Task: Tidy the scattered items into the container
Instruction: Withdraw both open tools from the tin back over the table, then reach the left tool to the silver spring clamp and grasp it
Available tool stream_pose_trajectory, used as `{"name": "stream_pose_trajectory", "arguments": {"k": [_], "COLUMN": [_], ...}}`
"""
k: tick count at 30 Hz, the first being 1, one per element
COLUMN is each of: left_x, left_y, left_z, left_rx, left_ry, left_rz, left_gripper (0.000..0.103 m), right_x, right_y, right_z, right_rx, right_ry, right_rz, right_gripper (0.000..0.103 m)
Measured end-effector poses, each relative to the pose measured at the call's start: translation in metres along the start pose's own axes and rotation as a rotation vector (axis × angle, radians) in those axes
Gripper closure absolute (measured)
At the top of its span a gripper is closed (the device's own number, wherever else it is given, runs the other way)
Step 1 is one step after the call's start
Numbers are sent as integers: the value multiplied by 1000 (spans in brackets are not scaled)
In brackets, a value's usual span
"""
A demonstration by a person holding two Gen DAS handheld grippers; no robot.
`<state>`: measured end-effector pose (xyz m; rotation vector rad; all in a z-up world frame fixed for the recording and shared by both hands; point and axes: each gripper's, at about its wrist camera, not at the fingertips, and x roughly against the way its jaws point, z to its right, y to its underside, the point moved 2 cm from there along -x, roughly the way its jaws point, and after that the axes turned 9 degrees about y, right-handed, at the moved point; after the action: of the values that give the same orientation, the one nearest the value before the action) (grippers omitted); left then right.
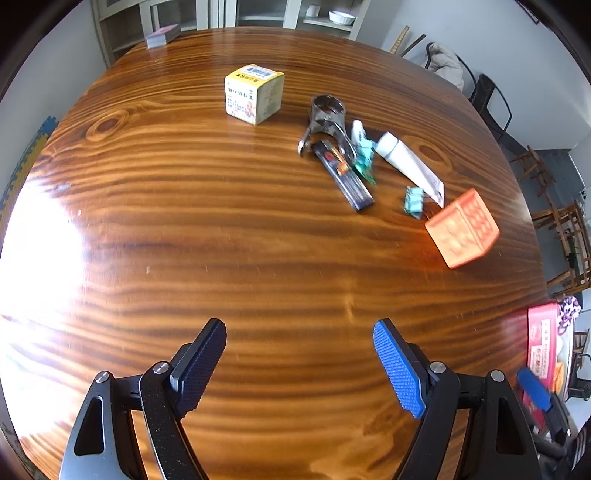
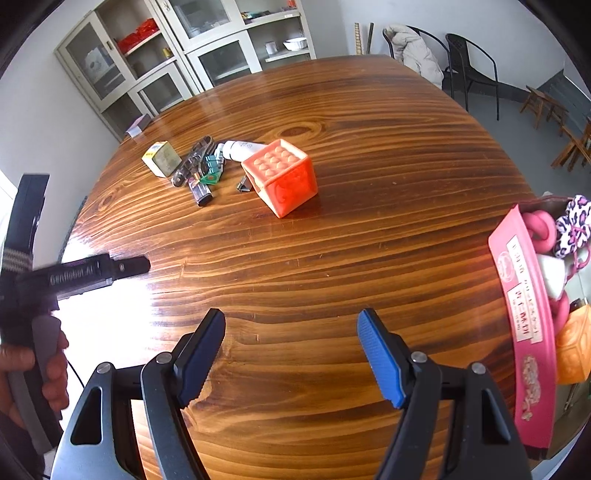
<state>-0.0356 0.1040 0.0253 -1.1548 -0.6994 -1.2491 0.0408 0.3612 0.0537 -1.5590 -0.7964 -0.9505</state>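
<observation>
Scattered items lie on the wooden table (image 1: 221,221): a yellow box (image 1: 253,93), a metal opener (image 1: 325,122), a dark pen case (image 1: 343,173), a white tube (image 1: 406,160), teal binder clips (image 1: 413,201) and an orange cube (image 1: 461,229). The cube (image 2: 282,177) and the cluster (image 2: 201,166) also show in the right wrist view. A pink container (image 2: 524,317) holding soft items sits at the table's right edge. My left gripper (image 1: 299,362) is open and empty, well short of the items. My right gripper (image 2: 291,354) is open and empty.
A grey box (image 1: 162,36) lies at the table's far edge. Cabinets (image 2: 184,55) stand behind the table, chairs (image 2: 469,62) to the right. The left hand-held gripper's body (image 2: 85,275) shows at the left of the right wrist view.
</observation>
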Motion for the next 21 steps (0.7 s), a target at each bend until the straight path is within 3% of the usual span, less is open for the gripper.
{"name": "stream_pose_trajectory", "arguments": {"k": [12, 21], "left_x": [-33, -55], "left_y": [-83, -135], "left_z": [1, 10], "left_rx": [-42, -63], "left_ry": [-4, -16], "left_rz": [14, 35], "left_gripper": [19, 19], "right_x": [-22, -30], "right_y": [-3, -26], "right_z": [6, 3], "right_rx": [-81, -98], "right_ry": [39, 33], "right_rz": [-55, -35], "right_gripper": [25, 25]}}
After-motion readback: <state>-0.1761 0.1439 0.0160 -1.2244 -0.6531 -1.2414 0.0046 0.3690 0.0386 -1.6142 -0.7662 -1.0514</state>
